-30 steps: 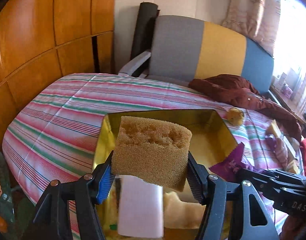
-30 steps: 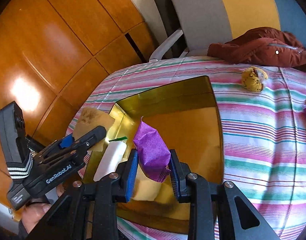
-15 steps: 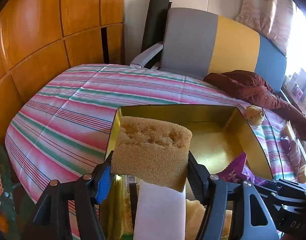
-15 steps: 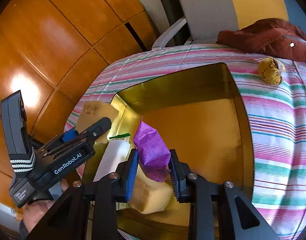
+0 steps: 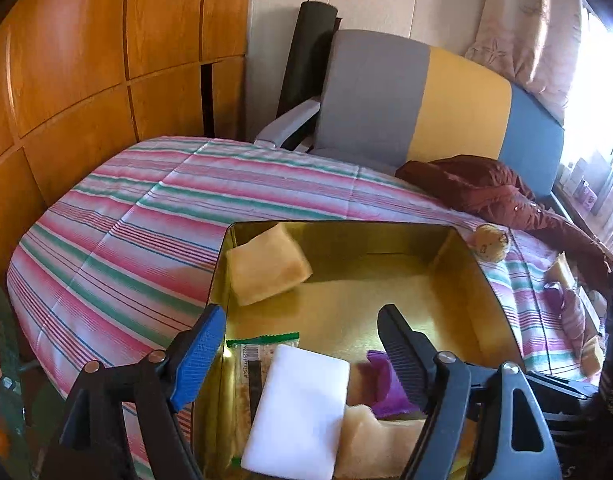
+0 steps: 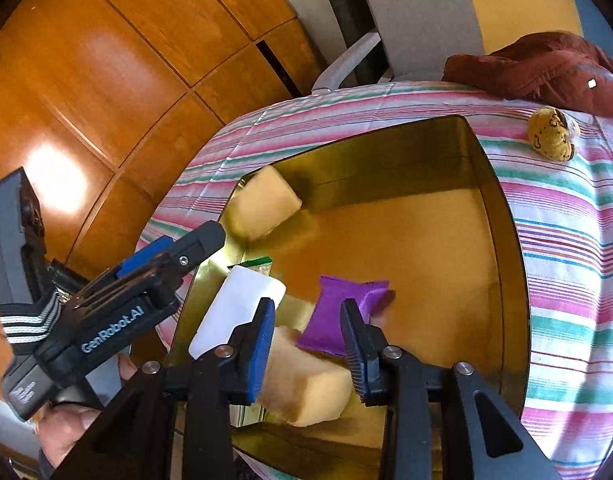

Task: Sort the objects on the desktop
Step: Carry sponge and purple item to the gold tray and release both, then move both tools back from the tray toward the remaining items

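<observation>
Gold-coloured metal fills the middle of the left wrist view: an open tin tray [image 5: 458, 248] on a pink, green and white striped cloth [image 5: 154, 216]. The left gripper [image 5: 302, 332] hangs over the tray's near edge, its jaws opening and wide, nothing between them. A tan sponge [image 5: 266, 268] sits tilted in the tray's corner at about 11 o'clock, well clear of the pads. At 6 o'clock lie a white block [image 5: 298, 408], a green-edged packet [image 5: 254, 360] half under it, a second sponge [image 5: 378, 436] and a purple packet [image 5: 386, 384]. A small yellow plush toy [image 5: 490, 242] rests on the cloth at 2 o'clock, near a dark red jacket [image 5: 486, 196].

In the right wrist view, the right gripper [image 6: 310, 344] points down into the same tray [image 6: 506, 216]. Its jaws are opening, narrow, and the purple packet [image 6: 342, 312] lies between and just beyond the pads, blurred; the pads do not press on it. The second sponge [image 6: 306, 384] lies beneath, at 6 o'clock. The white block [image 6: 242, 300] is at 8 o'clock, the tan sponge [image 6: 262, 204] at 11 o'clock. The left gripper [image 6: 174, 252] enters from 9 o'clock, held by a hand [image 6: 66, 432].
</observation>
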Available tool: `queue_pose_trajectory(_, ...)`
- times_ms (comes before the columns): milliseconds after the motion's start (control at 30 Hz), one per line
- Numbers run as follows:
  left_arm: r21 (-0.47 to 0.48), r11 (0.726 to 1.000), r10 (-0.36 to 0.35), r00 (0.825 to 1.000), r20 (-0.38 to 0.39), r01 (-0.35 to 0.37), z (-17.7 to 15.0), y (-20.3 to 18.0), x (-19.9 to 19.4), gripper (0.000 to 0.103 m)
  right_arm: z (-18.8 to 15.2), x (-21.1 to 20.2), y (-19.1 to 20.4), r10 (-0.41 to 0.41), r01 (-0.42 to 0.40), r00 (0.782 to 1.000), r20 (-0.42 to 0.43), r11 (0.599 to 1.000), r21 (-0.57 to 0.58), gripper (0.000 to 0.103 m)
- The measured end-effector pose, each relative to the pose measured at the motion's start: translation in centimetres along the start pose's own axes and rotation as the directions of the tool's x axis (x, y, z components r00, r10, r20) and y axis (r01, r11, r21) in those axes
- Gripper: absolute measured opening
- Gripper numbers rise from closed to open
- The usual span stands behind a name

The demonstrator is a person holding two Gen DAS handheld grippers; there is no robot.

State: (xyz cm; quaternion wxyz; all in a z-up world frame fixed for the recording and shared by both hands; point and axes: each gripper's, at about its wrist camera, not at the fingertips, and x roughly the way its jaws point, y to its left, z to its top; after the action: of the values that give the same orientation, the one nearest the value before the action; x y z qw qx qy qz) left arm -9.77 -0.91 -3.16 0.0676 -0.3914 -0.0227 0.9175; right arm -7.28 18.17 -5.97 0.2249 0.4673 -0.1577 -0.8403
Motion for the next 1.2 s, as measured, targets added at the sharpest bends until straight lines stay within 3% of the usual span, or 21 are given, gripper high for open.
queue_pose_trajectory(333,0.034,0.998,-0.048,0.998,0.037,0.047,-0.7,-1.5,-3.1,0.08,-1.3,-2.6,0.1,-0.052,0.054,0.997,0.053,0.998,-0.025,0.05)
queue_pose_trajectory(700,0.1,0.991,-0.095,0.994,0.049,0.09,-1.4,-4.2,-5.0,0.08,-2.5,-7.2,-1.1,-0.14,0.146,0.977,0.158,0.989,-0.022,0.063)
queue_pose_trajectory(1200,0.195,0.966,-0.172,0.985,-0.002,0.169,-2.8,-9.2,-5.1,0.08,-4.7,-12.3,-7.8,-0.252,0.231,0.945,0.208,0.965,0.12,0.073)
